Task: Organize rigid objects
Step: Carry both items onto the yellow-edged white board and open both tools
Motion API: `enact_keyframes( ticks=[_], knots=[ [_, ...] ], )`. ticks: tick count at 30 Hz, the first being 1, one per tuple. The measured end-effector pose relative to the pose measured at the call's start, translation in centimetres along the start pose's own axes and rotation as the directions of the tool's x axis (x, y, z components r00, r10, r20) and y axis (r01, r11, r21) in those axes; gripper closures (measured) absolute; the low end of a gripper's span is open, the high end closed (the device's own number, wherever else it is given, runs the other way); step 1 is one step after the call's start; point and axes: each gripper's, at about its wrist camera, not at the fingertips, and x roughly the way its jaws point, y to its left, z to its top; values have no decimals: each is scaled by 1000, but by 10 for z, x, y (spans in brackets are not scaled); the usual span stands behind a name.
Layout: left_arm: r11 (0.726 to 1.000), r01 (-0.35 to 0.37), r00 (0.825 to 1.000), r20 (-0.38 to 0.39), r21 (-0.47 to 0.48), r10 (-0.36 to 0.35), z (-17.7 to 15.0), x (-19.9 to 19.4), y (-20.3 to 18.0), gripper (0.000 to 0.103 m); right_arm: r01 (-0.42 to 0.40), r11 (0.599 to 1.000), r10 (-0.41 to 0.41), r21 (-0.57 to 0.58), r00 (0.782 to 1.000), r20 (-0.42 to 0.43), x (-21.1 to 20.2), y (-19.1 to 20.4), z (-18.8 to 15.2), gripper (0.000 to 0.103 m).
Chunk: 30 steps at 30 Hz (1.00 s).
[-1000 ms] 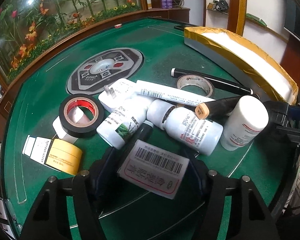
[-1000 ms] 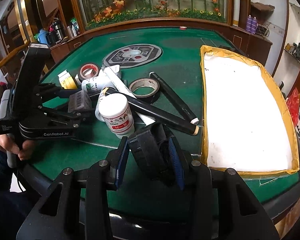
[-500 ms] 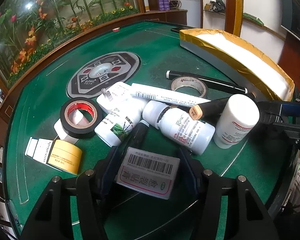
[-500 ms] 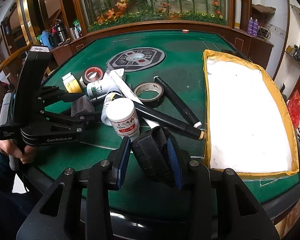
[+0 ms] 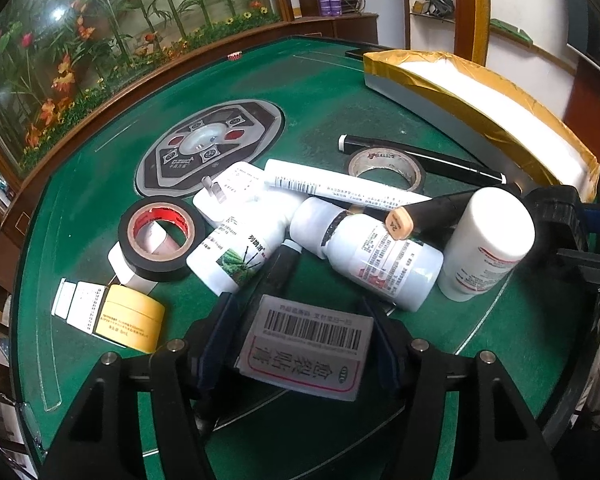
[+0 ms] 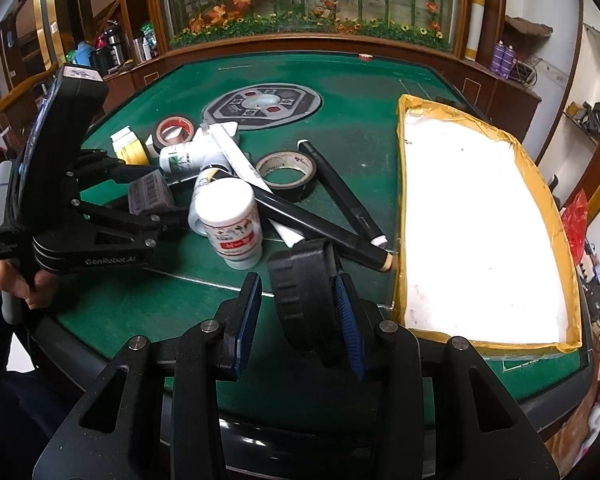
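Beside the empty foam tray [image 6: 480, 216], we see our left gripper [image 5: 300, 344] clamping a barcoded box [image 5: 304, 344] and our right gripper [image 6: 296, 312], jaws slackened, around a black cap [image 6: 304, 296]; the bottle-and-tape pile [image 5: 300, 216] left of it stays unsorted.

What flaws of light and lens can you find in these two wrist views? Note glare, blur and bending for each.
Left wrist view: fisheye bends the table edge into an arc, dark vignette in the corners, glare spots on the glass panel, objects sharp. Right wrist view: the white tray is overexposed, its lining washed out; straight cabinet frames bow; the edges smear slightly.
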Motion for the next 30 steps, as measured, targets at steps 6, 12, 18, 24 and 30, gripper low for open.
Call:
enact_keyframes(
  ticks=[6, 12, 18, 24, 30],
  knots=[
    [996, 82, 996, 36, -44, -81, -3, -11, 8, 48, -23, 998, 22, 62, 1000, 14, -3, -9, -1, 75],
    [992, 107, 994, 33, -74, -105, -4, -13, 17, 48, -59, 994, 55, 97, 998, 41, -8, -12, 1, 76],
    [990, 114, 993, 25, -85, -112, -4, -16, 22, 49, -85, 991, 79, 102, 995, 57, -10, -12, 2, 76],
    [985, 140, 990, 33, -102, -137, 1, -22, 24, 49, -113, 985, 103, 127, 991, 88, -14, -18, 4, 77],
    [974, 204, 978, 61, -95, -199, 20, -38, 18, 49, -176, 969, 155, 174, 979, 132, -24, -32, 14, 77]
  ],
)
